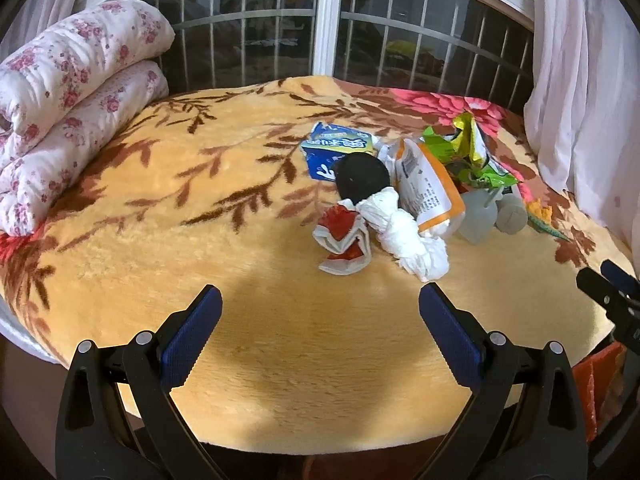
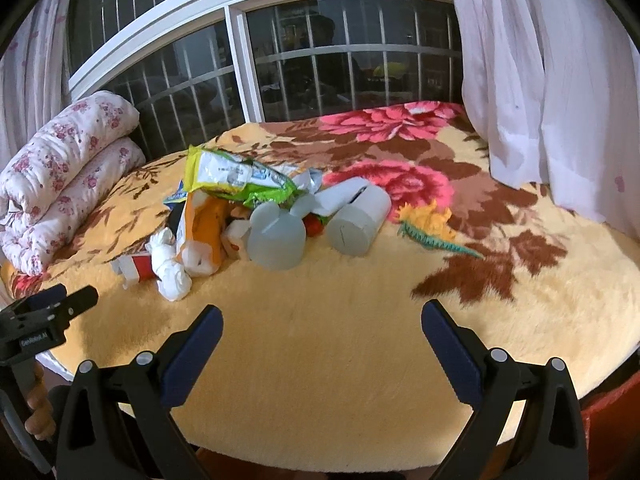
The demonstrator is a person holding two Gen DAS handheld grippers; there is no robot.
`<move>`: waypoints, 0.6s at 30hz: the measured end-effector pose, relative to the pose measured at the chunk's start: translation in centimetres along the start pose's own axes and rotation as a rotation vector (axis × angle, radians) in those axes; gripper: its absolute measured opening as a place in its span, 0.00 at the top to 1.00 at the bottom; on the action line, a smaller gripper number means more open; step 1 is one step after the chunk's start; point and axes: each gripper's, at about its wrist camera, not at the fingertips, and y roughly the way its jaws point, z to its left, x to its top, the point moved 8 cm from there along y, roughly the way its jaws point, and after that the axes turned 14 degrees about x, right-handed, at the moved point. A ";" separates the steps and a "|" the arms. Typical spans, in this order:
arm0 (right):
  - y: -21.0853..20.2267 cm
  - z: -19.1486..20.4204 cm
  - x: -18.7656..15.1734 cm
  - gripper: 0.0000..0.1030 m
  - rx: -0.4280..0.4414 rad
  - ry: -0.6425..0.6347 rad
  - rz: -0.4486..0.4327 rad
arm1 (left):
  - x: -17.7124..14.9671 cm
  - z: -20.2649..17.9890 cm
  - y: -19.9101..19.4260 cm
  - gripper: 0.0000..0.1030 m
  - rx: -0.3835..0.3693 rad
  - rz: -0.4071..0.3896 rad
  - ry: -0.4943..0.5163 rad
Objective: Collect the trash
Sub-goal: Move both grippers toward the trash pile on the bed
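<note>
Ahead of your left gripper (image 1: 320,308), whose jaws stood wide, the trash pile (image 1: 404,192) lay mid-blanket (image 1: 160,216), well apart from the fingertips. Your right gripper (image 2: 322,326) was equally wide. The twisted white tissue (image 1: 400,232) ran diagonally toward you. Bare blanket stretched between grippers and pile.

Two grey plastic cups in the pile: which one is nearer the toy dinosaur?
The right-hand grey cup, lying on its side beside the toy dinosaur. The other cup, with two rounded ears, sits against the wrappers.
</note>
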 end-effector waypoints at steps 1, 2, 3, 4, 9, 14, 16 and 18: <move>-0.1 0.0 0.3 0.05 -0.002 -0.003 -0.003 | 0.0 -0.1 0.0 0.07 0.002 -0.002 0.002; -0.2 0.0 0.5 0.05 -0.004 -0.008 -0.006 | 0.0 -0.1 0.0 0.07 0.004 -0.004 0.003; -0.2 -0.1 0.7 0.05 -0.007 -0.011 -0.010 | 0.1 -0.1 0.0 0.07 0.007 -0.005 0.007; -0.3 -0.1 0.8 0.05 -0.010 -0.012 -0.011 | 0.1 -0.2 0.0 0.07 0.011 -0.005 0.011; 0.1 0.0 1.1 0.05 0.001 -0.023 0.001 | 0.5 -0.3 0.0 0.07 0.005 0.000 0.003; 1.0 0.7 1.7 0.05 -0.002 -0.086 0.024 | 0.9 -0.3 -0.1 0.07 0.013 -0.011 0.008; 1.3 1.0 2.0 0.05 0.001 -0.104 0.025 | 0.9 -0.3 -0.1 0.07 0.016 -0.013 0.012; 1.6 1.3 2.4 0.05 0.002 -0.118 0.024 | 0.9 -0.4 0.1 0.07 0.018 -0.013 0.015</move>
